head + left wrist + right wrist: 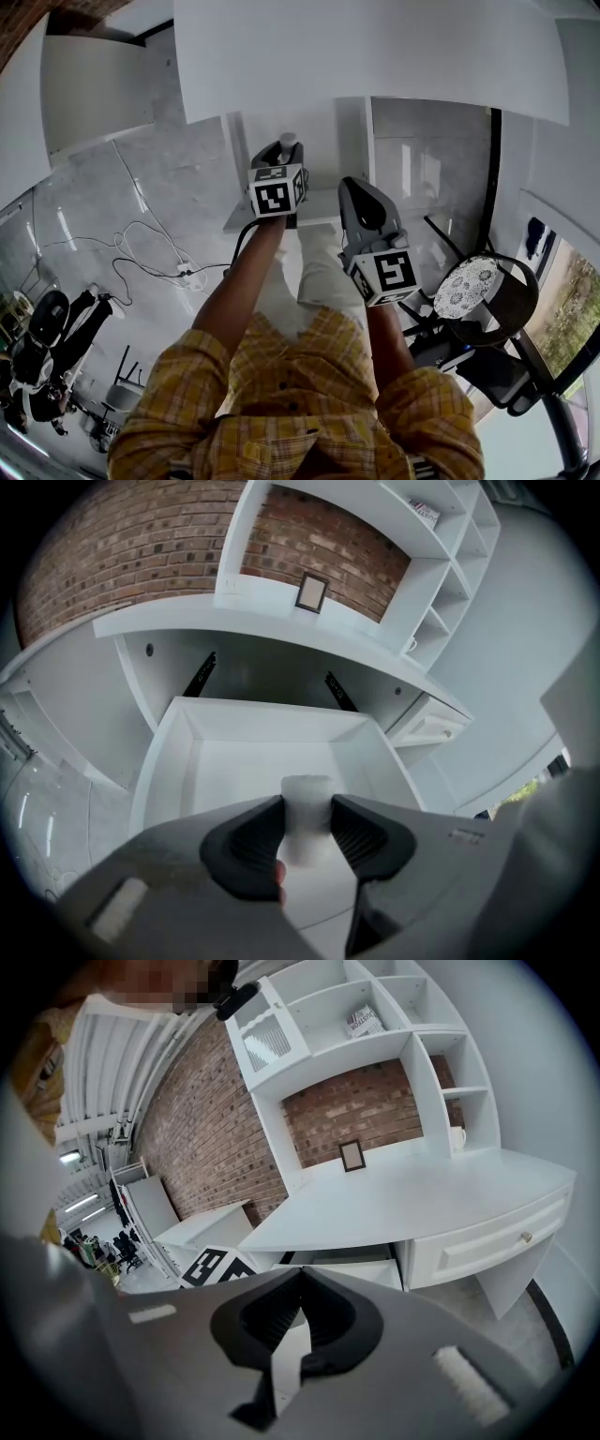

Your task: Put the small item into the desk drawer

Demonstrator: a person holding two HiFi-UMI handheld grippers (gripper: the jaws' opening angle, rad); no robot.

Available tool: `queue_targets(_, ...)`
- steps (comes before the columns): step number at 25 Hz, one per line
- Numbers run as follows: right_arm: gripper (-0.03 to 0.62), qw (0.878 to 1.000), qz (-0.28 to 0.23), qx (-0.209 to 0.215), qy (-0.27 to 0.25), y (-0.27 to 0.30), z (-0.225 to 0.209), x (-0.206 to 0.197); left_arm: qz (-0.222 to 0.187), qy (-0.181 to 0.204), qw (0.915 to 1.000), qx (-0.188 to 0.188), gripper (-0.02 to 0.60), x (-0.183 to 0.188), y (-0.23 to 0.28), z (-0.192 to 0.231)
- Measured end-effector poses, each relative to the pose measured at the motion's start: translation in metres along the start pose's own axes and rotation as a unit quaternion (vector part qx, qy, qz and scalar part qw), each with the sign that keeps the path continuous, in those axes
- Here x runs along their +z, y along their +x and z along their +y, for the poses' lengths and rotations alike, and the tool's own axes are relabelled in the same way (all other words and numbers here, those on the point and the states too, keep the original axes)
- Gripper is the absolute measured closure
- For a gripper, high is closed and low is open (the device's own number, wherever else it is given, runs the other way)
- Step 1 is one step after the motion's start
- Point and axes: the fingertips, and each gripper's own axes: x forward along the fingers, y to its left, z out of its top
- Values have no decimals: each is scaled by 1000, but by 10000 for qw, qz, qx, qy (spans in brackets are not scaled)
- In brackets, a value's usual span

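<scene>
The left gripper (307,808) is clamping the small white item (307,789) between its fingers (253,841), with the item's top poking out past the fingertips. It looks like a stubby cylinder, though the blur makes that unsure. The open drawer (272,722) is lying beyond and below those fingertips, with the item over its floor. The right gripper (300,1274) is pressing its fingers together at the tips with nothing between them, and the desk (422,1194) is lying beyond them.

No readable words, numbers or brand names are showing anywhere. A printed paper (364,1022) is lying on a high shelf (394,1033) (its print is too small to make out).
</scene>
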Motion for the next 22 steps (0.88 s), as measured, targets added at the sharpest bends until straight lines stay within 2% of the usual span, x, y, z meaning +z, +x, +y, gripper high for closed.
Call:
queue_targets(6,594,9999,70,-88,21,1,-9,-9,254,-293,9992,34,420,-10,27,8)
queue_targets(10,594,9998,141,-113,118,5,-13,-13,395,-166,9990,133,420,-14,41,8)
queue_targets(22,594,9996,160,-184,130,10,-15,-11,732,-256,9967,218,420,-30,60,11)
